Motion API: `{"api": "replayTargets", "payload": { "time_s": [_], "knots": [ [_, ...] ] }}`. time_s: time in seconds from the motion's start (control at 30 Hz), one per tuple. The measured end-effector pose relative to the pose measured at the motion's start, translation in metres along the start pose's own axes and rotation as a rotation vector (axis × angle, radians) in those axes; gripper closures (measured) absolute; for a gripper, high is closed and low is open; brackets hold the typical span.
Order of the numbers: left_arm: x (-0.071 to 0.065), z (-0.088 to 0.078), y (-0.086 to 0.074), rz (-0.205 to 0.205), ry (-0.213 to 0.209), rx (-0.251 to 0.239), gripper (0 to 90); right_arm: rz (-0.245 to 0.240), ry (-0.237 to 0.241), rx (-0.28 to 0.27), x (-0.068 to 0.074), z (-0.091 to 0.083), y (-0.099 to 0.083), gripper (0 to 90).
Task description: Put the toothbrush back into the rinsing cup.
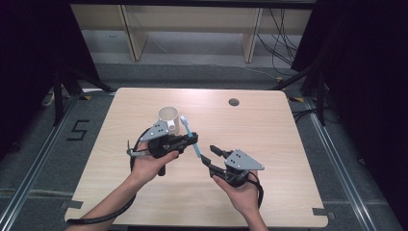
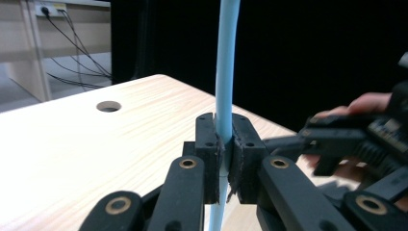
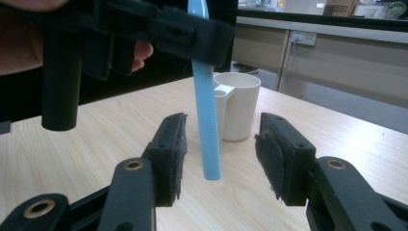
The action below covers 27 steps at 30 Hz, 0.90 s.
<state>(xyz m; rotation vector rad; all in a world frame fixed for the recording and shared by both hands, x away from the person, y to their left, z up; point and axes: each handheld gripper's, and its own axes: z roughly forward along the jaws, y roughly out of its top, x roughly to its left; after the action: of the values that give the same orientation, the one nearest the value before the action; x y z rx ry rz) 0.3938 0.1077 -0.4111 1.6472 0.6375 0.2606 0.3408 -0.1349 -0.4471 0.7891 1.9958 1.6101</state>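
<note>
Light wooden table [image 1: 144, 110] with a round hole [image 1: 234, 102] near its far edge; beyond, pale wooden shelving [image 1: 192, 29], dangling black cables [image 1: 281, 43], a floor marking "5" [image 1: 78, 130].

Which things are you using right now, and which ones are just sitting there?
In use:
- blue toothbrush, clamped in the left hand-held gripper
- right hand-held gripper, jaws apart either side of the handle's lower end
- white cup, close behind

Just there:
- table with its round hole
- wooden shelf unit and cables behind
</note>
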Motion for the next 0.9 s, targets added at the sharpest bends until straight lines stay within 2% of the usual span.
{"api": "replayTargets", "payload": {
  "time_s": [0.03,0.07,0.17,0.2,0.3,0.33,0.37,0.4,0.47,0.5,0.53,0.63,0.67,0.73,0.83,0.9],
  "knots": [
    [-0.001,0.0,-0.001,0.019,0.01,0.004,83.5,-0.027,-0.009,-0.015,-0.002,0.0,0.001,53.7],
    [-0.001,0.0,-0.001,0.031,0.015,0.01,83.5,-0.028,-0.009,-0.022,-0.002,0.0,0.002,53.9],
    [-0.001,0.002,-0.003,0.042,0.021,0.011,83.4,0.023,-0.007,-0.013,0.001,-0.002,0.004,55.2],
    [-0.001,0.002,-0.004,0.047,0.026,0.021,83.4,0.011,-0.001,-0.032,0.0,-0.001,0.004,55.8],
    [-0.002,0.002,-0.006,0.059,0.035,0.022,83.4,0.025,0.008,-0.032,0.0,-0.003,0.007,57.0],
    [-0.003,0.003,-0.007,0.063,0.039,0.023,83.4,0.001,-0.015,-0.031,-0.001,-0.005,0.009,57.3],
    [-0.003,0.003,-0.007,0.073,0.042,0.025,83.4,0.012,-0.015,-0.044,0.0,-0.005,0.01,57.7],
    [-0.003,0.003,-0.008,0.082,0.046,0.024,83.4,0.015,-0.001,-0.029,0.0,-0.006,0.011,57.9],
    [-0.004,0.003,-0.009,0.091,0.052,0.025,83.4,0.028,0.003,-0.037,0.001,-0.006,0.013,58.1],
    [-0.004,0.003,-0.01,0.097,0.054,0.023,83.4,0.012,0.003,-0.045,0.0,-0.005,0.014,58.1],
    [-0.003,0.002,-0.01,0.102,0.062,0.021,83.4,0.032,-0.003,-0.037,0.002,-0.006,0.014,58.1],
    [-0.001,-0.001,-0.009,0.123,0.092,0.021,83.4,0.034,0.003,-0.04,0.002,-0.006,0.014,58.1],
    [0.0,-0.002,-0.008,0.129,0.102,0.018,83.4,0.03,0.001,-0.032,0.001,-0.006,0.014,58.2],
    [0.003,-0.005,-0.007,0.14,0.128,0.026,83.4,-0.012,-0.029,-0.032,-0.002,-0.008,0.012,58.1],
    [0.01,-0.012,-0.007,0.147,0.169,0.03,83.4,-0.015,-0.04,-0.039,-0.005,-0.007,0.008,57.9],
    [0.015,-0.016,-0.007,0.139,0.182,0.026,83.4,-0.012,-0.056,-0.013,-0.007,-0.009,0.004,57.5]
  ]
}}
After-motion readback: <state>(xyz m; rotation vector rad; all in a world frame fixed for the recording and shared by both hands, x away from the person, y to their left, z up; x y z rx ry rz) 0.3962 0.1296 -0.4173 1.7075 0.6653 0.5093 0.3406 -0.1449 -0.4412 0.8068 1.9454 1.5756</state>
